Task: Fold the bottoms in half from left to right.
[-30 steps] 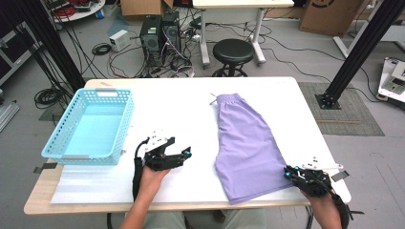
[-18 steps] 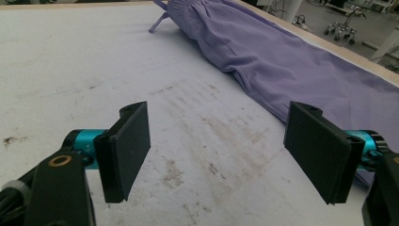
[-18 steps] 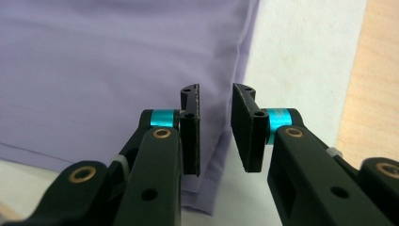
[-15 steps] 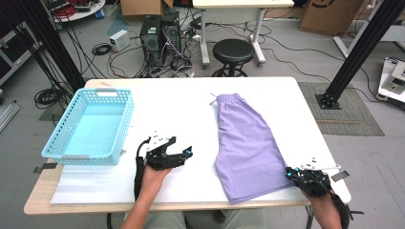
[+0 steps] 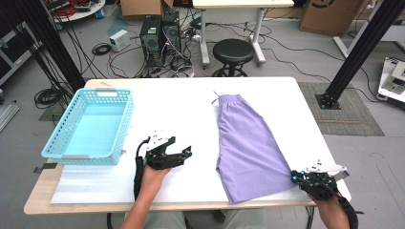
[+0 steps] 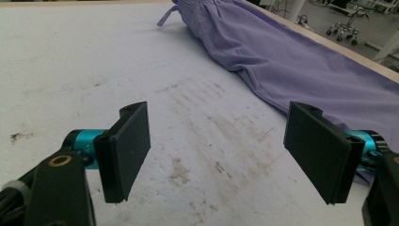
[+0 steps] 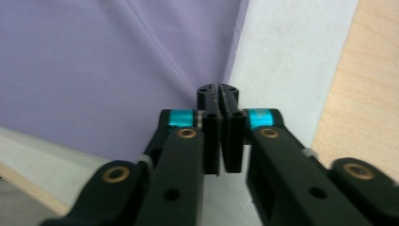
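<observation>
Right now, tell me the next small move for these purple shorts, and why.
Probably carry the open left gripper across to the near left hem corner of the purple shorts. It hovers over the table, while the right gripper, whose jaws have just been opening yet stand nearly together, sits at the right hem corner; whether cloth lies between them I cannot tell.

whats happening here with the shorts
A person works at a white table with a tool in each hand. The right tool sits at the near corner of the purple shorts, jaws nearly together at the hem. The left tool rests open on bare table. A blue basket stands on the left.
</observation>
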